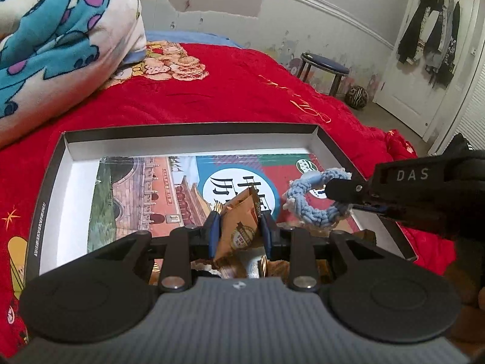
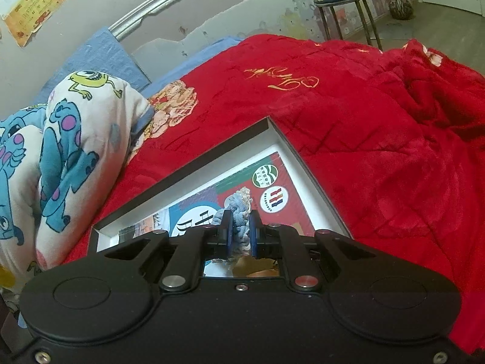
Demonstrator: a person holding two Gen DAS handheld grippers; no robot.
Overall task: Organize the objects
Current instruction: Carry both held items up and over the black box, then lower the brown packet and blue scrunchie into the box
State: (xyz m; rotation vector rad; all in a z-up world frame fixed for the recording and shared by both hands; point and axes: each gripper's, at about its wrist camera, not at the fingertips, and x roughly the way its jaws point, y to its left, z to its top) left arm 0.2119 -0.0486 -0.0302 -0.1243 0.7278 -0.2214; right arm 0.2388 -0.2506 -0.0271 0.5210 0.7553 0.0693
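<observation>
1. Gripping a tan packet (image 1: 239,227), the left gripper (image 1: 239,224) has its blue fingers (image 1: 214,227) clenched on the packet's sides, so it stands upright between them, just above the box (image 1: 48,182).
2. The right gripper (image 2: 239,233) has its fingers (image 2: 225,230) pinched tight on a blue crocheted ring (image 2: 239,209); the left view shows the ring (image 1: 315,200) hanging from the fingertips over the box's right end, clear of the packet.
3. Both items are held over the box, likely so each can be set down inside without crowding the other.
4. The box is a shallow open tray with white walls; printed sheets (image 1: 145,194) already lie flat on its floor.
5. It rests on a red blanket (image 1: 212,97) on the bed, which may give under pressure, so lowering gently seems wise.
</observation>
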